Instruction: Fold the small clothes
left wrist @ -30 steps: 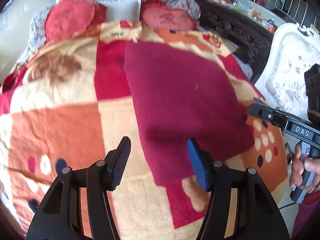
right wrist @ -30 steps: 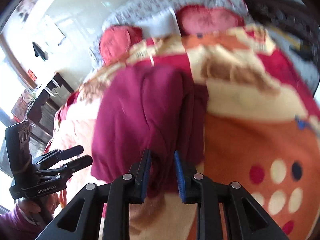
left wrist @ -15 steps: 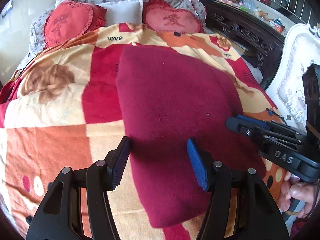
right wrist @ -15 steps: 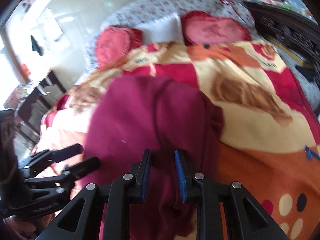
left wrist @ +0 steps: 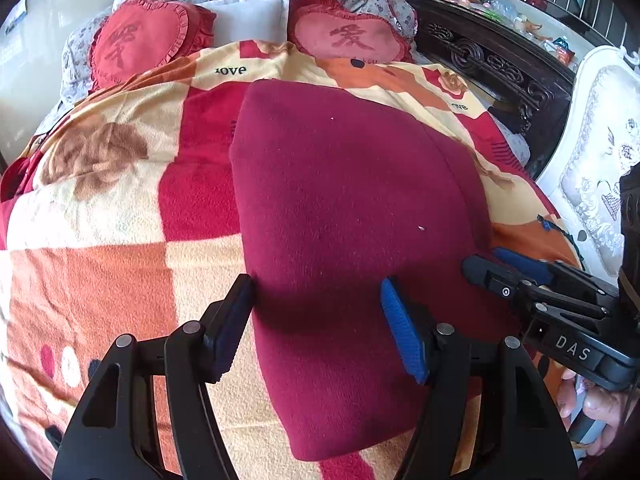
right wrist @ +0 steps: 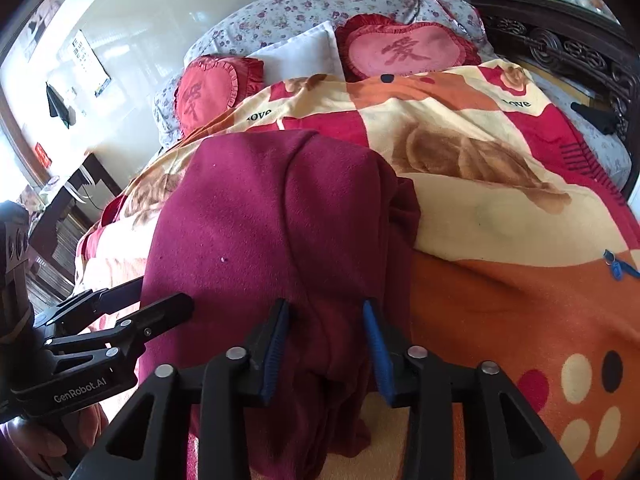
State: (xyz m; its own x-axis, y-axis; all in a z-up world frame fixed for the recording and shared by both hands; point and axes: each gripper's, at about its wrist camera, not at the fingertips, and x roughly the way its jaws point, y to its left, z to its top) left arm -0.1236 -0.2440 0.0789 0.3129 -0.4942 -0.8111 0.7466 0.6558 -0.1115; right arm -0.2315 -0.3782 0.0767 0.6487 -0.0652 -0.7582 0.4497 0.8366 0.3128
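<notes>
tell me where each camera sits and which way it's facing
Left wrist: on the left gripper, angled down the bed at the maroon garment; its own open fingers, the right gripper and a hand show.
Right wrist: on the right gripper, facing the garment's bunched edge; its fingers, just opened, straddle cloth; the left gripper shows.
Shared: garment, blanket, heart pillows.

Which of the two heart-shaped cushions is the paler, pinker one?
The heart cushion nearer the dark carved wooden frame: the pink heart cushion. It is pale pink with a red frill, while the red heart cushion is darker red all over.
</notes>
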